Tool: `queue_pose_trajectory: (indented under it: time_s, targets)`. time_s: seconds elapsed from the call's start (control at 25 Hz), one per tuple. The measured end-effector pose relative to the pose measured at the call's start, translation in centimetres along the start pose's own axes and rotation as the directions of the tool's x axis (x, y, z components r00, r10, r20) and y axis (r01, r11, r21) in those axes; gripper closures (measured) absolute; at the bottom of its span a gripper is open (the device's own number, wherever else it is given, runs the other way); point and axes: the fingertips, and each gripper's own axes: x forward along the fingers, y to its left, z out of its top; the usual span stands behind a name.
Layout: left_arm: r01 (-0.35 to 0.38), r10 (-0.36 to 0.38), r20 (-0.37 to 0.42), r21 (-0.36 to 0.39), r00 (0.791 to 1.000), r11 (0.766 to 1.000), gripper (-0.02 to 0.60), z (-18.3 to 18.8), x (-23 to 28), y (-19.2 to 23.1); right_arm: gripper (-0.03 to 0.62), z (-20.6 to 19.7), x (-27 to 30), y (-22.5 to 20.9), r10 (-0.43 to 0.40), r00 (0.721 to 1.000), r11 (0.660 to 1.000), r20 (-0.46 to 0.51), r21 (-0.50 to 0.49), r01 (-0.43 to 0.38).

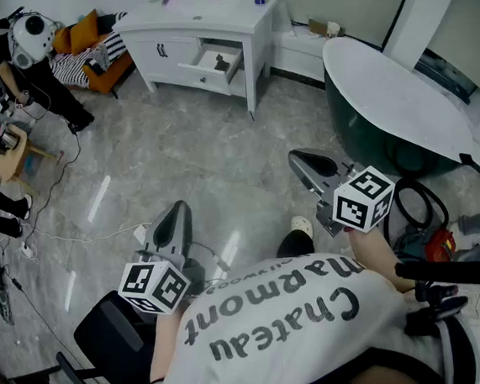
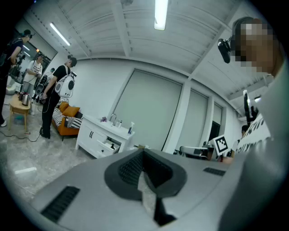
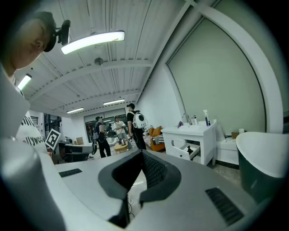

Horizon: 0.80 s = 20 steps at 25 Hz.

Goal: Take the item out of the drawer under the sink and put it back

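Well back from the vanity [image 1: 164, 57], I'm holding both grippers out roughly level and empty. The left gripper [image 1: 177, 210] is clenched tip to tip on nothing, and the right gripper [image 1: 298, 158] is closed the same way. The drawer [image 1: 202, 75] under the sink already stands pulled out, and the item [image 1: 222, 62], a small dark thing I can't identify from here, lies inside it, well apart from either gripper.

So the step in hand is, I judge, the approach. To do it well I'd cross the open floor [image 1: 177, 151] squarely towards the drawer front and pick one gripper for the grasp. I'd spread its jaws before it reaches the drawer — not over the item — and come in from above the open side so the drawer wall doesn't catch a jaw.

The floor is glossy grey marble, and a thin white cable [image 1: 75, 236] trails across it at the left, so I'd mind my footing there. Further left are a small wooden table [image 1: 7, 159], a person [image 1: 27, 39] with a white backpack, and an orange sofa [image 1: 95, 49]. At the far right sits a dark bathtub [image 1: 383, 97] with a white rim.
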Motion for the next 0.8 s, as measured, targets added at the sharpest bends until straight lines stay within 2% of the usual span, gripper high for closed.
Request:
queue_pose_trajectory:
  time_s: [0.28, 0.56, 0.8]
  targets:
    - [-0.019, 0.019, 0.0, 0.025, 1.0, 1.0, 0.572, -0.4, -1.0, 0.2, 0.583, -0.4, -0.1, 0.2, -0.011, 1.0, 1.0, 0.002, 0.009, 0.011]
    - [-0.071, 0.071, 0.007, -0.048, 0.997, 0.996, 0.572, -1.1, -1.7, 2.0, 0.582, -1.4, 0.6, -0.4, -0.024, 1.0, 0.998, -0.011, 0.058, 0.025]
    - [-0.09, 0.09, -0.004, -0.065, 0.996, 0.994, 0.572, -1.2, 0.1, 3.7, 0.582, -1.8, 1.9, -2.4, -0.044, 0.998, 0.998, -0.034, 0.048, 0.045]
